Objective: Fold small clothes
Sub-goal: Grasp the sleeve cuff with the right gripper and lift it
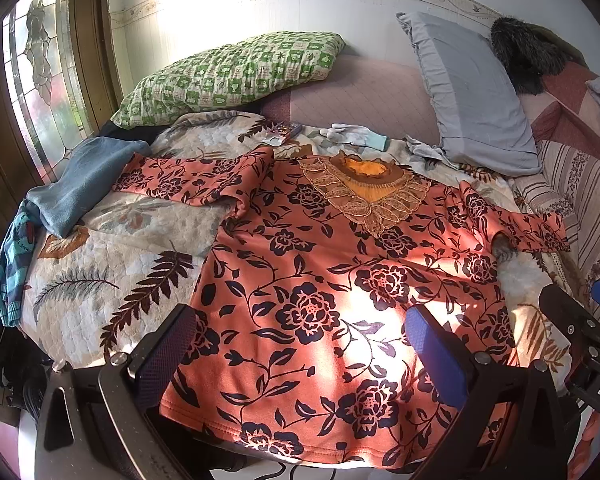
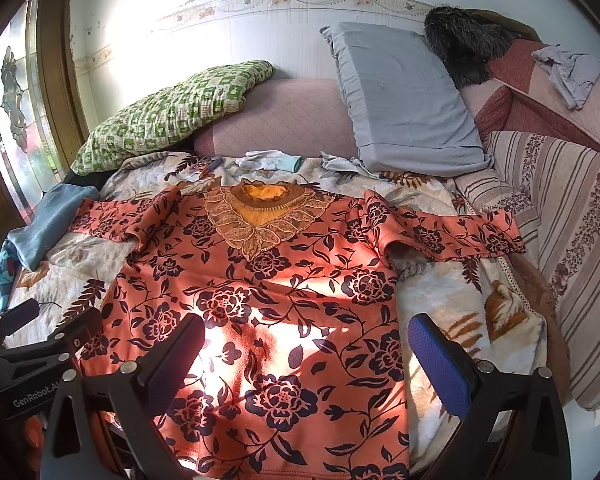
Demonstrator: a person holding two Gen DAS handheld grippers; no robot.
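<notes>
An orange top with dark floral print (image 1: 320, 288) lies flat on the bed, front up, both sleeves spread, gold lace collar (image 1: 364, 192) at the far end. It also shows in the right wrist view (image 2: 268, 300). My left gripper (image 1: 300, 340) is open and empty, hovering over the hem near the top's left side. My right gripper (image 2: 306, 352) is open and empty over the hem's right part. The right gripper's fingers (image 1: 568, 316) show at the right edge of the left view; the left gripper's fingers (image 2: 80, 326) show at the left of the right view.
A leaf-print quilt (image 1: 112, 280) covers the bed. A blue garment (image 1: 76, 188) lies at the left, a green checked pillow (image 1: 228, 76) and a grey pillow (image 1: 472, 92) at the back. White gloves (image 1: 352, 134) lie behind the collar. A striped cushion (image 2: 572, 248) borders the right.
</notes>
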